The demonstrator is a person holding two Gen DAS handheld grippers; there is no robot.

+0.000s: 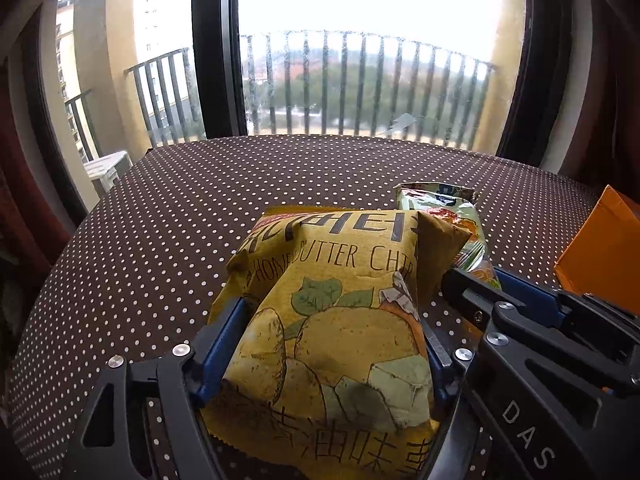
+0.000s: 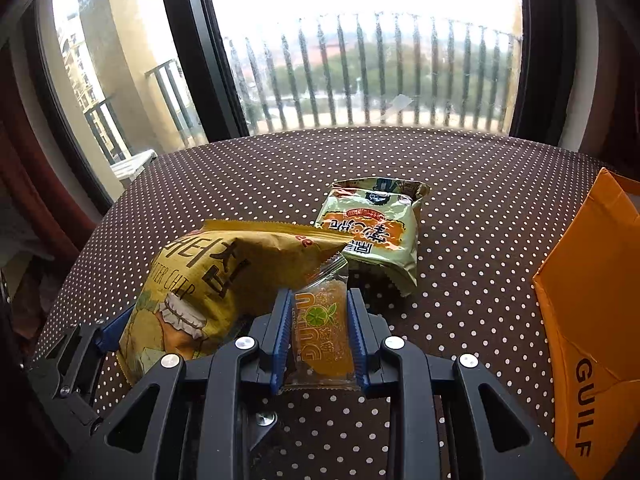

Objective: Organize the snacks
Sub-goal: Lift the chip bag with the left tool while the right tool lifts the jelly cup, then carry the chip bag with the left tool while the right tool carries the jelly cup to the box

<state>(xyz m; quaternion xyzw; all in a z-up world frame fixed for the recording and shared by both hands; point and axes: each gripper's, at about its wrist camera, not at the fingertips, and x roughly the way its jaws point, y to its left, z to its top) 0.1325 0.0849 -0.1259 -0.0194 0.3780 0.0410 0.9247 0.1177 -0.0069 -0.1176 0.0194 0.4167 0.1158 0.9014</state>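
chip bag left of candy packet | snack pouch behind

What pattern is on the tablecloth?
The tablecloth is dark brown with small white polka dots, clearest in the right wrist view.

Orange box cut off at right edge; chip bag bottom cropped.

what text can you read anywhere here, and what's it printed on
"HONE UTTER CHIP" on the yellow chip bag, creased; its Korean and Chinese characters I can't transcribe.
"GUILF" on the orange box.
"DAS" on the right gripper.
Candy packet and green snack bag: print not readable.
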